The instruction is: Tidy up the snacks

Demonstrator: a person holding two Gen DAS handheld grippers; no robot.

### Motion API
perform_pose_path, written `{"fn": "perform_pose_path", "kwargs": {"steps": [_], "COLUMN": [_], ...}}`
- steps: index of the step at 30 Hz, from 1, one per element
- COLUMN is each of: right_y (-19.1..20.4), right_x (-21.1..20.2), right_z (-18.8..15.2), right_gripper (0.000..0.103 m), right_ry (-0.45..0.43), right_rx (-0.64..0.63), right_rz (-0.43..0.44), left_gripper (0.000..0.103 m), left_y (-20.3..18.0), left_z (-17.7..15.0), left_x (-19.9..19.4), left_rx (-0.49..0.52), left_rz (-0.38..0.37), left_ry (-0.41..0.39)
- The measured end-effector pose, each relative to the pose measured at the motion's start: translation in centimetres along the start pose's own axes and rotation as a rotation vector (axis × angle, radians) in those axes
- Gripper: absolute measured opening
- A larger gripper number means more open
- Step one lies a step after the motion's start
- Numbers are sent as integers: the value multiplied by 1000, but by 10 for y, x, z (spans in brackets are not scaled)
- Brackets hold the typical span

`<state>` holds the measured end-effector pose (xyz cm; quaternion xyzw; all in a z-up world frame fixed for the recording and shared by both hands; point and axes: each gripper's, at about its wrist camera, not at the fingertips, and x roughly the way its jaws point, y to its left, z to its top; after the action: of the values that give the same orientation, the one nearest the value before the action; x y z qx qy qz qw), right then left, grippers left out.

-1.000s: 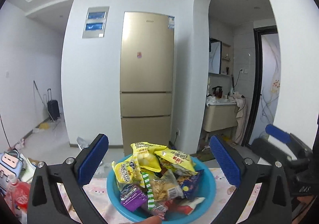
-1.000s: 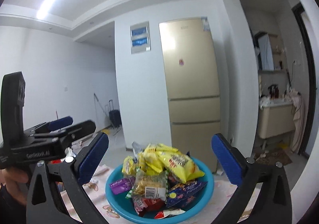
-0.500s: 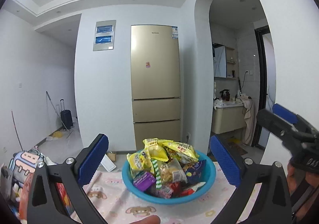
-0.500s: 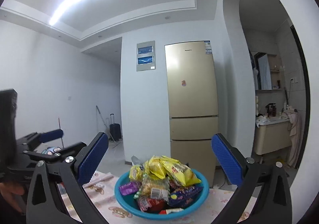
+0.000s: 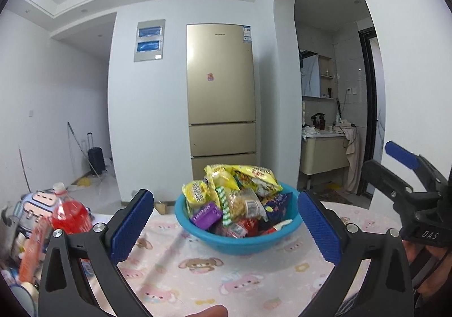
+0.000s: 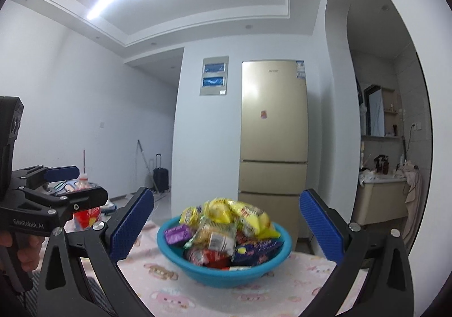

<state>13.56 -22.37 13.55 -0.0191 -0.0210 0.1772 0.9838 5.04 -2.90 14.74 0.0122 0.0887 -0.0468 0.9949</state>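
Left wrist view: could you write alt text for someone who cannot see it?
A round blue plastic bowl heaped with bright snack packets sits on a pink cartoon-print tablecloth, framed between the left gripper and its open blue-padded jaws. A gold fridge stands behind.

Lower packets [image 5: 240, 229] hidden inside blue basin [image 5: 237, 246]; print unreadable. Red bottle [image 5: 70, 215] and clutter at left edge motion-blurred, partly cropped. Fingertip [image 5: 207, 311] cut off at bottom edge.

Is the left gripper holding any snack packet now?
No, the left gripper is open and empty, with the blue bowl of snacks beyond its fingers.
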Motion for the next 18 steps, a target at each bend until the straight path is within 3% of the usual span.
{"fn": "perform_pose_path", "kwargs": {"steps": [8,12,18], "right_y": [-11,-12,-15], "right_x": [7,9,14], "right_z": [-39,-56,-77], "right_gripper": [103,103,103], "right_ry": [106,172,250], "right_rx": [38,21,55], "right_rz": [16,21,56], "left_gripper": [103,103,103], "left_y": [10,18,18], "left_z": [-45,-59,-76], "left_x": [18,20,19], "left_rx": [-51,-88,-65], "left_rz": [-1,-37,14], "left_ry": [77,104,96]}}
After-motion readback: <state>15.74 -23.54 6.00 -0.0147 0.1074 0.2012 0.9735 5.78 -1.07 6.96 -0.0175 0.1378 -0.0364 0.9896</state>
